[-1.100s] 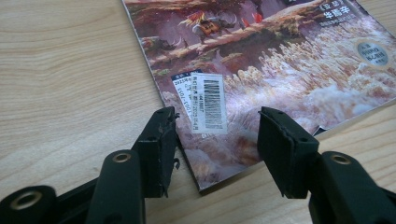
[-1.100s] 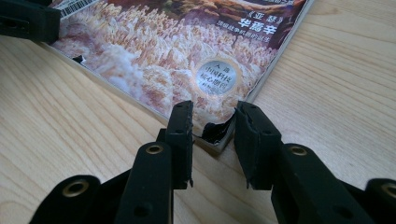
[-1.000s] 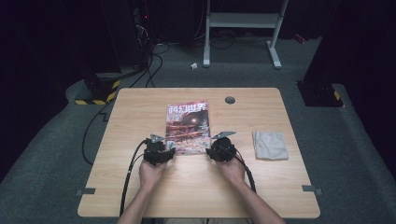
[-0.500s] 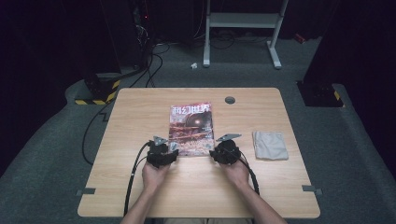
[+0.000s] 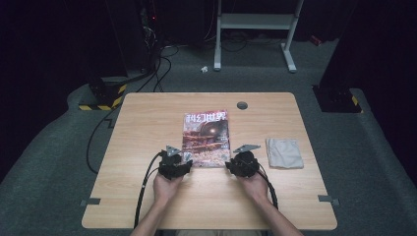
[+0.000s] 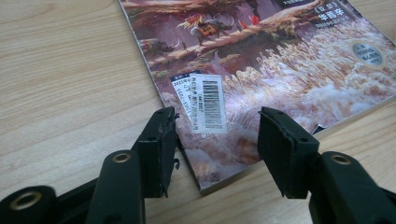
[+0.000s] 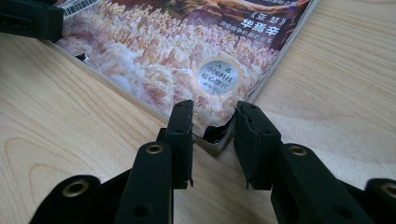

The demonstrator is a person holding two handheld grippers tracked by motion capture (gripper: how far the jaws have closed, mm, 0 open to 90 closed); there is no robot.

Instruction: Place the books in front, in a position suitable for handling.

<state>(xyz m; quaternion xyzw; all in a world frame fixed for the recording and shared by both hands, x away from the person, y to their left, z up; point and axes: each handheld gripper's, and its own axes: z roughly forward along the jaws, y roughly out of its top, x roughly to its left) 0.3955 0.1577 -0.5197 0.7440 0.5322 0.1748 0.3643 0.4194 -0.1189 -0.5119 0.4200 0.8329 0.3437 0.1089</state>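
Magazine [image 5: 206,137] flat on table [image 5: 147,128], mid-board, cover up. Left gripper [image 6: 217,135] jaws spread, straddling near-left corner by barcode label [image 6: 208,105], no grip. Right gripper [image 7: 214,140] jaws parted, straddling torn near-right corner, not pinching. Grey cloth [image 5: 284,152] well right.

The magazine [image 5: 205,139] has a rust-red and brown cover with cream-white frothy patches, a white barcode label [image 6: 208,103] and a round silver sticker [image 7: 216,79]. The counter [image 5: 147,123] is pale wood grain. The cloth [image 5: 284,153] is plain grey. Both tongs are black
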